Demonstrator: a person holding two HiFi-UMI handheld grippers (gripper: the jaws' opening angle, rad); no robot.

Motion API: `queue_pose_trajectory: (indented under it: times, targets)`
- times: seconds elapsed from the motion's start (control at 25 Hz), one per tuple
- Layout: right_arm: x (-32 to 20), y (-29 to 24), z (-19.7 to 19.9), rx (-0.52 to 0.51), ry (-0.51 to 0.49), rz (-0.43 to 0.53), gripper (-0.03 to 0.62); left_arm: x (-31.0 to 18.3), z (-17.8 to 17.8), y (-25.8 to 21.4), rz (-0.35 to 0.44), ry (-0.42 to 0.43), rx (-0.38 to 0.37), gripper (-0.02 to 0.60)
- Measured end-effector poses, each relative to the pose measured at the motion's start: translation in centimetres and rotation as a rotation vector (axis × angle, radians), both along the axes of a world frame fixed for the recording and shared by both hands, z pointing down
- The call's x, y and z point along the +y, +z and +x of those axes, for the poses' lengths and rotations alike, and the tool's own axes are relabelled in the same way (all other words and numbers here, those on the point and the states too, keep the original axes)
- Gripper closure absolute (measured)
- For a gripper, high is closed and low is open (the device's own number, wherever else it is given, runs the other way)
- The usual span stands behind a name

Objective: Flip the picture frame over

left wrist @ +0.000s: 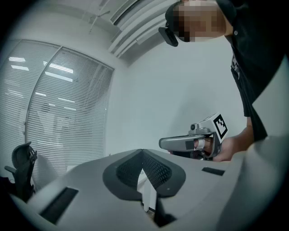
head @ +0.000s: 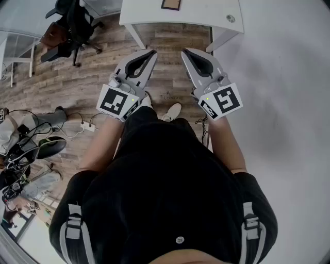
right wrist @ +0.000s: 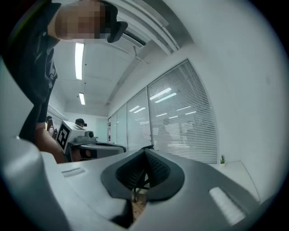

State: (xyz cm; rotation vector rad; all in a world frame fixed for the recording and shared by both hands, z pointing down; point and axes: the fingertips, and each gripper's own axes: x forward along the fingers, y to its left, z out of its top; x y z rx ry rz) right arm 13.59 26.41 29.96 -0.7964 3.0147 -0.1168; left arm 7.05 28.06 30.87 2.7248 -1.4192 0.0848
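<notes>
The picture frame (head: 170, 4), dark brown, lies on the white table (head: 144, 13) at the top edge of the head view, only partly in the picture. My left gripper (head: 151, 52) and right gripper (head: 186, 52) are held side by side at waist height over the wooden floor, short of the table, both pointing level towards it. Both are shut with nothing between the jaws. In the left gripper view my left gripper (left wrist: 142, 152) shows its pads together, with the right gripper (left wrist: 189, 143) beside it. The right gripper view shows the right gripper (right wrist: 145, 151) likewise shut.
A small round thing (head: 230, 18) lies on the table's right part. A black office chair (head: 72, 20) stands at the far left. Cables and a power strip (head: 87, 125) lie on the floor at the left. A white wall (head: 289, 77) runs along the right.
</notes>
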Motion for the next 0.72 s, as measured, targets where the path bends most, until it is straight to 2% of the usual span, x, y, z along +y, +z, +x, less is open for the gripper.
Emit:
queue_pose_trajectory:
  times: [0.28,0.56,0.72]
  targets:
    - [0.9,0.5,-0.2,0.016,0.006,-0.021,0.585,1.2,0.4,0.4,-0.018,0.024,0.001,0.574]
    - [0.8,0.6,-2.0,0.042,0.026,-0.055,0.583,0.9,-2.1,0.3,-0.010,0.023,0.032,0.574]
    - [1.4,1.0,-1.7,0.047,0.037,-0.046,0.583,1.4,-1.9,0.6,-0.007,0.027,0.035,0.574]
